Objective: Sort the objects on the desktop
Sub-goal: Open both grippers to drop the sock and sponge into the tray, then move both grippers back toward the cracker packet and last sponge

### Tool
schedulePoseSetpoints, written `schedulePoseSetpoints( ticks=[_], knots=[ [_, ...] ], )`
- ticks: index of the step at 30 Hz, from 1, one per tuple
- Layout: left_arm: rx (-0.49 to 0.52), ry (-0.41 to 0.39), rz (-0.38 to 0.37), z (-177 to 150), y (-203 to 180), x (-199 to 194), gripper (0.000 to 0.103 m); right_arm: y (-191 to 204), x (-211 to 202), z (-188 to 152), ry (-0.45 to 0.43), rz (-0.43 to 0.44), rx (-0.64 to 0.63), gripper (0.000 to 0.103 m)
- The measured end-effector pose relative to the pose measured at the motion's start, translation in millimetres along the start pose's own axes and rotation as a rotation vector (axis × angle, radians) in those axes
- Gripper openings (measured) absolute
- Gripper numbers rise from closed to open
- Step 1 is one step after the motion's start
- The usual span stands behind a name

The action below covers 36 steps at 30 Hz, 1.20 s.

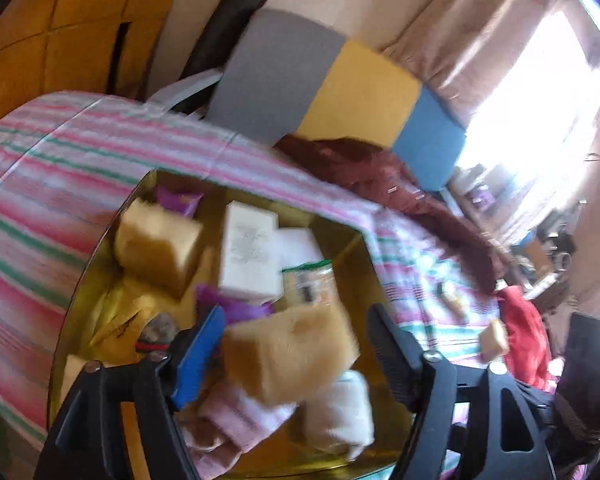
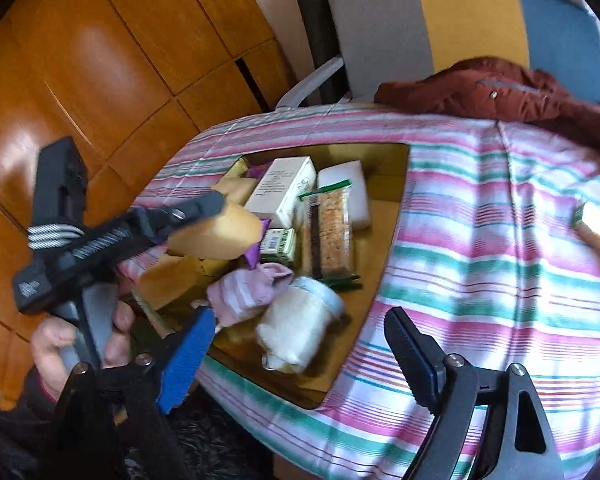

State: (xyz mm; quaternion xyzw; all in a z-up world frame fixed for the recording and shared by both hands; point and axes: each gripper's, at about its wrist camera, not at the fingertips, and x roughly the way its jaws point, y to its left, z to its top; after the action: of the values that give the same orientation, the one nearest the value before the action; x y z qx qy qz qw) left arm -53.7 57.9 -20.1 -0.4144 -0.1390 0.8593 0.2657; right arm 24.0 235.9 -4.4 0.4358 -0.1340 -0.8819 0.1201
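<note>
Striped pink/green cloth [image 2: 480, 216] covers the tabletop, w/ a cardboard box [image 2: 392, 160] sunk in the middle as the sorting bin; wooden cabinet doors and a grey/yellow/blue chair sit behind. Left tongs [image 1: 296, 344] are spread wide over the box, and a tan sponge [image 1: 290, 354] sits between the jaws, blurred, seemingly dropping free, not pinched. Right-wrist view shows the same sponge [image 2: 216, 232] just off the tip of the left tongs, above the box contents: white carton [image 2: 282, 190], cracker pack [image 2: 328, 232], pink sock [image 2: 252, 288], white roll [image 2: 296, 328]. Right tongs [image 2: 296, 354] are also wide, nothing in them, hovering over the near box corner. To do this step well: keep the left jaws wide till the sponge clears, release over a gap not on the carton, then lift straight out w/o snagging the sock. Leftover bits lie on the cloth to the right, e.g. a small tan piece [image 1: 494, 338]; send the right tongs there next, approx. square to the piece.
</note>
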Motion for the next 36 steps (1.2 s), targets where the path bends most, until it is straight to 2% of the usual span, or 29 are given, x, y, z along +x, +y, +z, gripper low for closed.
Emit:
schedulePoseSetpoints(
  ticks=[2,3,5,9,12,14,17,23,27,30,36],
  knots=[
    [0.009,-0.009,-0.078,3.6,-4.7,-4.1,0.085,-1.0,-2.0,-2.2,-0.004,-0.024,-0.005,0.089],
    [0.014,-0.016,-0.092,4.6,-6.9,-4.8,0.085,-1.7,-2.0,-3.5,-0.007,-0.033,-0.008,0.089],
    [0.022,-0.026,-0.084,6.6,-10.2,-3.6,0.086,-2.2,-2.5,-5.7,-0.010,-0.053,-0.008,0.089],
    [0.004,-0.003,-0.114,11.7,-12.0,1.7,0.086,-3.7,-4.5,-10.9,-0.014,-0.073,-0.012,0.089],
    [-0.003,-0.029,-0.099,14.5,-12.6,-5.0,0.085,-5.9,-5.5,-14.7,-0.019,-0.090,-0.015,0.089],
    [0.047,-0.057,-0.040,11.1,-19.6,-12.4,0.084,-8.9,-6.8,-18.0,-0.023,-0.098,-0.014,0.089],
    [0.072,-0.089,0.029,1.9,-24.7,-19.4,0.075,-18.9,-8.5,-21.9,-0.024,-0.107,0.016,0.089],
    [0.025,0.004,0.028,-11.9,-20.1,-5.7,0.066,-44.6,-15.9,-25.8,-0.027,-0.173,0.080,0.090],
    [0.084,0.015,0.014,-16.3,-35.5,-4.2,0.064,-66.9,-27.0,-29.1,-0.045,-0.222,0.145,0.091],
    [0.135,0.012,-0.024,-17.5,-52.5,-6.1,0.064,-83.5,-36.3,-32.4,-0.061,-0.268,0.192,0.092],
    [0.168,0.060,-0.096,-19.8,-79.6,3.5,0.064,-120.4,-56.9,-42.4,-0.077,-0.350,0.317,0.092]
  ],
)
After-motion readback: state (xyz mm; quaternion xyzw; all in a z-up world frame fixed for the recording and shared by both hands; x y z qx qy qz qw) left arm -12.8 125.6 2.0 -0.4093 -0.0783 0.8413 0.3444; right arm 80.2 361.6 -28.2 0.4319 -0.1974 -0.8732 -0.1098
